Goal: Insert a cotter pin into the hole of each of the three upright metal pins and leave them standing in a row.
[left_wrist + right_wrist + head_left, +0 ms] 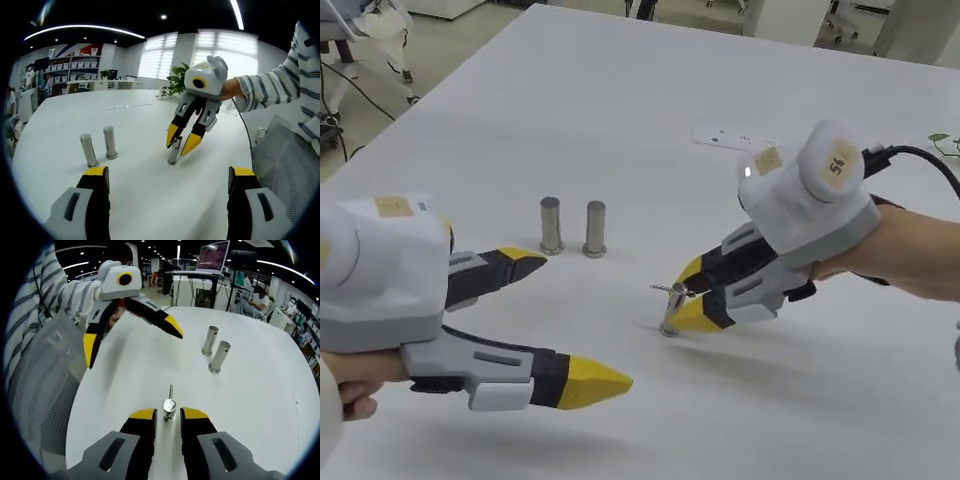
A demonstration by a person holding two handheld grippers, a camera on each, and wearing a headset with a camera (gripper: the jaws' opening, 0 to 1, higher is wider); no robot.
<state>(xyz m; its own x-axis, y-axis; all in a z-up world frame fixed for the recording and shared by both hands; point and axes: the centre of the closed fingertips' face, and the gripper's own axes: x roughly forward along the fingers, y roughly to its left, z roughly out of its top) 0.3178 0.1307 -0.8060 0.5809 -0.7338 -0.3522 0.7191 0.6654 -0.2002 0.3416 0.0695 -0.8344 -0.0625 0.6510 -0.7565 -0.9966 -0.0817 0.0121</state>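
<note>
Two upright metal pins stand side by side on the white table; the same pair shows in the left gripper view and the right gripper view. A third metal pin stands apart to their right, leaning slightly, with a thin cotter pin sticking out near its top. My right gripper has its jaws closed against this pin, one on each side. The left gripper hovers wide open at the near left, holding nothing.
A flat white strip lies on the table behind the right gripper. A black cable trails from the right gripper. A mesh chair back stands off the table's right side. Desks and shelves stand in the room beyond.
</note>
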